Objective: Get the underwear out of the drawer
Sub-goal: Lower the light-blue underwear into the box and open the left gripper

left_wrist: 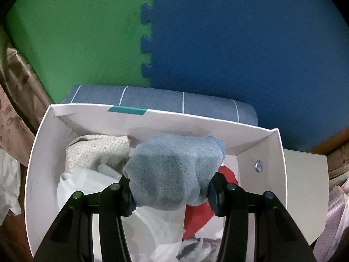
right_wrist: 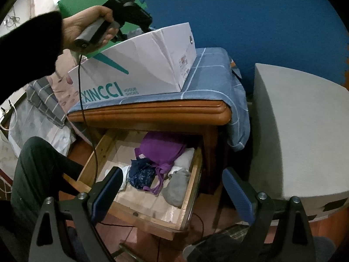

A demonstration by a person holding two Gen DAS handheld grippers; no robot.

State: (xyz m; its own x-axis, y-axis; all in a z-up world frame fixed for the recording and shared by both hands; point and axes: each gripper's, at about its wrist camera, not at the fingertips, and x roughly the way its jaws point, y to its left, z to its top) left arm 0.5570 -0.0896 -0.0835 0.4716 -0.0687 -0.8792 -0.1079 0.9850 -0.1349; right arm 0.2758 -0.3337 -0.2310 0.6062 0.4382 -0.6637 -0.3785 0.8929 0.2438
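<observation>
My left gripper (left_wrist: 170, 187) is shut on a light blue piece of underwear (left_wrist: 174, 163), which bulges out between the black fingers just above the open white shoe box (left_wrist: 257, 152). In the right wrist view a hand (right_wrist: 87, 26) holds that gripper over the box (right_wrist: 139, 65), and the box wall hides its fingertips. My right gripper (right_wrist: 172, 171) stands open with nothing in it, above the pulled-out wooden drawer (right_wrist: 189, 192). In the drawer lie a purple garment (right_wrist: 161, 148), a dark blue patterned piece (right_wrist: 139, 174), a grey piece (right_wrist: 176, 187) and a white one (right_wrist: 185, 157).
The box holds a cream patterned cloth (left_wrist: 98, 150), white cloth (left_wrist: 87, 183) and a red piece (left_wrist: 196, 220). It stands on a blue checked cloth (right_wrist: 209, 80) covering the wooden nightstand (right_wrist: 152, 111). A grey padded block (right_wrist: 301, 131) is at the right, and a dark-clothed leg (right_wrist: 37, 166) at the left.
</observation>
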